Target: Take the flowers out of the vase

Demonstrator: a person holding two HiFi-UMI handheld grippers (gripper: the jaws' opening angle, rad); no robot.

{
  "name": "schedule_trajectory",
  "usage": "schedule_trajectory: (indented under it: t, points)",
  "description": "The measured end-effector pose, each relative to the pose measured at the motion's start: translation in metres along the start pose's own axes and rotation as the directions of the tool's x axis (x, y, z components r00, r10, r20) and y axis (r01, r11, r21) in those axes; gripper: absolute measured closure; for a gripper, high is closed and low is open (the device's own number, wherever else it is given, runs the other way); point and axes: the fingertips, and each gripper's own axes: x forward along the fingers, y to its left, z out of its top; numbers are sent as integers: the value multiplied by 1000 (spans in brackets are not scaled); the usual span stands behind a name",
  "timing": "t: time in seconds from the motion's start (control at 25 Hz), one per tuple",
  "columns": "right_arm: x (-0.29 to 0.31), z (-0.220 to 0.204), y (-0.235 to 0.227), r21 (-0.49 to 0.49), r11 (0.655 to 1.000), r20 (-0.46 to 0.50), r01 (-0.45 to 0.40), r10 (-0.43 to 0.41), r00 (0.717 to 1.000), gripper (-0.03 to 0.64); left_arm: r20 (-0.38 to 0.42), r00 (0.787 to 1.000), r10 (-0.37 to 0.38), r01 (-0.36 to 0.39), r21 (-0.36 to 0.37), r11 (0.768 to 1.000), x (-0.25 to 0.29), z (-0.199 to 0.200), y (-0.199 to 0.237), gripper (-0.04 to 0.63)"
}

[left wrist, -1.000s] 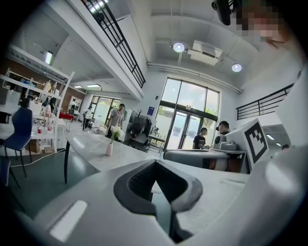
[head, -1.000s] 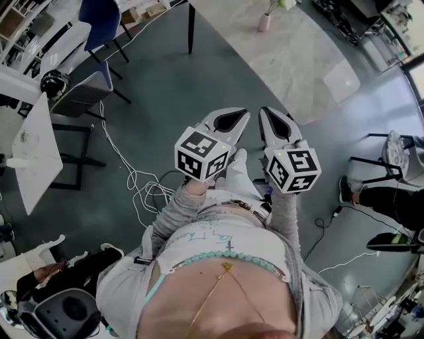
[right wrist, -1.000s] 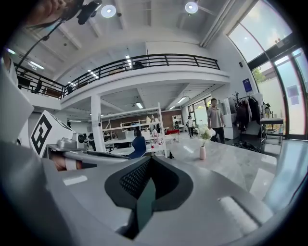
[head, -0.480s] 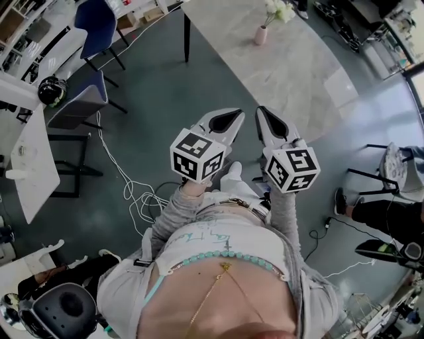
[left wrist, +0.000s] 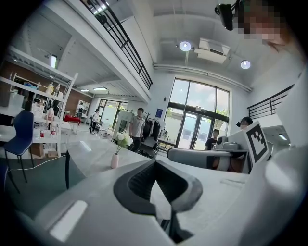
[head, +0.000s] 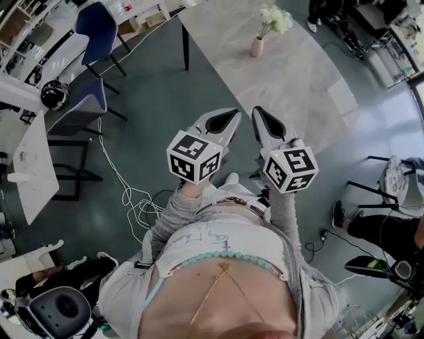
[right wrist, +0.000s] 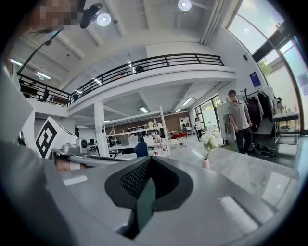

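White flowers [head: 275, 18] sit in the pink vase [head: 256, 46], far ahead of the left gripper [head: 233, 114] and right gripper [head: 257, 111], both with fingers pressed together on nothing, so all the work is left.

Grey sleeves [head: 169, 222], turquoise bead necklace [head: 228, 255]; left hand-held gripper [head: 233, 114] and right hand-held gripper [head: 257, 112] pale grey, black-lined, with black-and-white marker cubes [head: 193, 156].
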Motion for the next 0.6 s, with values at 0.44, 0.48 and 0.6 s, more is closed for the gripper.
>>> schedule_trajectory:
  t: [0.44, 0.48, 0.6]
  points:
    - [29, 10, -31, 5, 997, 2, 78, -78, 997, 591, -6, 1000, -18, 18, -13, 1000, 28, 13, 37, 594]
    - [32, 11, -34, 8, 996, 5, 90, -90, 996, 591, -6, 1000, -25, 25, -11, 1000, 31, 15, 42, 594]
    - [44, 16, -44, 17, 990, 19, 140, -140, 990, 592, -9, 998, -63, 63, 2, 998, 45, 23, 56, 594]
